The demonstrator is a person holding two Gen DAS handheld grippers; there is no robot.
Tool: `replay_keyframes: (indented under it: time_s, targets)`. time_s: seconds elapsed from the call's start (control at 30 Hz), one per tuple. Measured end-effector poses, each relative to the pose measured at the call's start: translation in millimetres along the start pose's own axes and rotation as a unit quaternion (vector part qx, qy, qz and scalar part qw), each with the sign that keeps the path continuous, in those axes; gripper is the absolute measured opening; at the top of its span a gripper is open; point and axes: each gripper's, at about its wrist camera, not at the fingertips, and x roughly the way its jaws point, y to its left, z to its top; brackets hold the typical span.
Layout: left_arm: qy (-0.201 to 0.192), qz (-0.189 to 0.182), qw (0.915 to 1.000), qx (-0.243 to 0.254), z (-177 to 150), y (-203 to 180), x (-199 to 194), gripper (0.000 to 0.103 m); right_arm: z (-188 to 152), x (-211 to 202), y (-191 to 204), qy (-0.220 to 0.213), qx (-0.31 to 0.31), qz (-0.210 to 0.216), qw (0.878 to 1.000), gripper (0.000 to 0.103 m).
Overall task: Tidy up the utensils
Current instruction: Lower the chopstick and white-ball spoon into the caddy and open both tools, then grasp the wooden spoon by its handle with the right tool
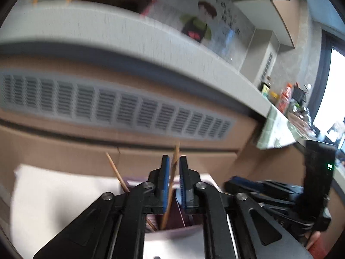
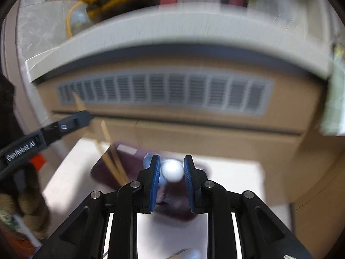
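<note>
A wooden chopstick (image 1: 174, 172) stands nearly upright, its lower end down inside the dark purple holder (image 1: 172, 220) on the white tabletop (image 1: 54, 194) — likely being dropped in to stand with a second chopstick (image 1: 117, 173) already leaning there. The left gripper (image 1: 172, 161) is narrowed around it, blue pads close on either side; contact looks probable (motion blur hides it). The right gripper (image 2: 172, 161) pinches a white rounded utensil end (image 2: 172, 170) above the same holder (image 2: 107, 170) — jaws narrow, pads touching it.

Both wrist views close above holder (image 1: 172, 224), facing cabinet (image 2: 194, 133).
</note>
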Motion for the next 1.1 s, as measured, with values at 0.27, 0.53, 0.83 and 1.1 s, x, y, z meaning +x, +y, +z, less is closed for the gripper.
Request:
replay_keyframes:
  time_s: [0.27, 0.53, 0.83, 1.1]
  targets:
    - [-0.009, 0.035, 0.9988, -0.035, -40.3, 16.6, -30.2, 0.032, -37.1, -35.2, -4.9, -0.056, -0.021, -0.105, 0.993, 0.026]
    - [0.069, 0.101, 0.9925, 0.004, -128.5, 3.6, -62.3, 0.033, -112.3, -51.8, -15.1, 0.019, 0.002, -0.098, 0.995, 0.027]
    - [0.106, 0.154, 0.9823, 0.011, -185.7, -0.9, -103.3, 0.033, -195.5, -62.6, -4.3, 0.090, 0.041, -0.046, 0.994, 0.027]
    - [0.119, 0.175, 0.9773, 0.009, -193.4, 2.9, -111.6, 0.034, -218.9, -64.5, 11.7, 0.103, 0.015, -0.071, 0.992, 0.027]
